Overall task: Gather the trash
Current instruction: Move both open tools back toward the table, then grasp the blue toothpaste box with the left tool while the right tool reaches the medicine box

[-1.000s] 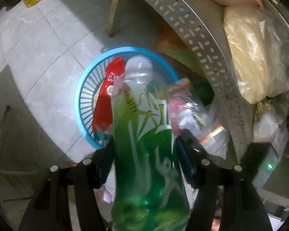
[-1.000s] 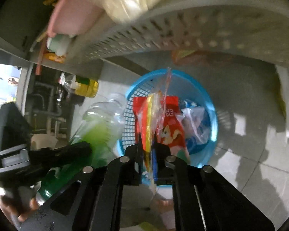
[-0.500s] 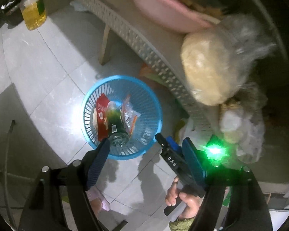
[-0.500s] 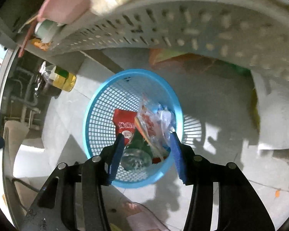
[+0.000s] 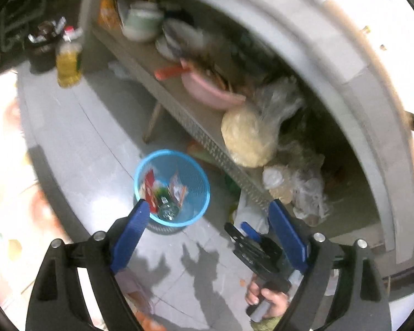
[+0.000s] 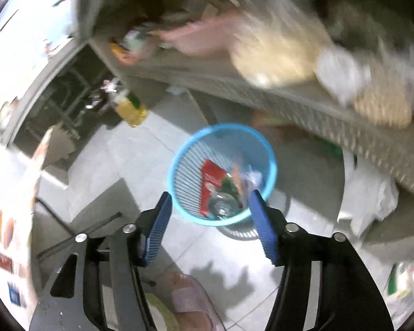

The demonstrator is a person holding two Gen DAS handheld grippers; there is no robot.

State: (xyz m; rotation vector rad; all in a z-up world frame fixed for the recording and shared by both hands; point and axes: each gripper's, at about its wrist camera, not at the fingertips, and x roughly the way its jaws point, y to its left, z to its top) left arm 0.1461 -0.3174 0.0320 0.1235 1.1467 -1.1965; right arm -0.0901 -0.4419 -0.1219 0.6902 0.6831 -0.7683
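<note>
down on the tiled floor beside the shelf stands the blue basket (image 5: 171, 190), placed where both tongs can reach it; the green bottle (image 5: 167, 207) and red wrapper (image 6: 211, 182) lie inside; left gripper (image 5: 207, 218) and right gripper (image 6: 209, 212) hover above, jaws opening, nothing between them.

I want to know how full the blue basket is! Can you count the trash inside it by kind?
Inside the blue basket, as far as the blur lets me tell:
Green plastic bottle: 1
Red snack packet: 1
Clear wrapper with orange print: 1
Total: 3 pieces, though more may hide underneath.
</note>
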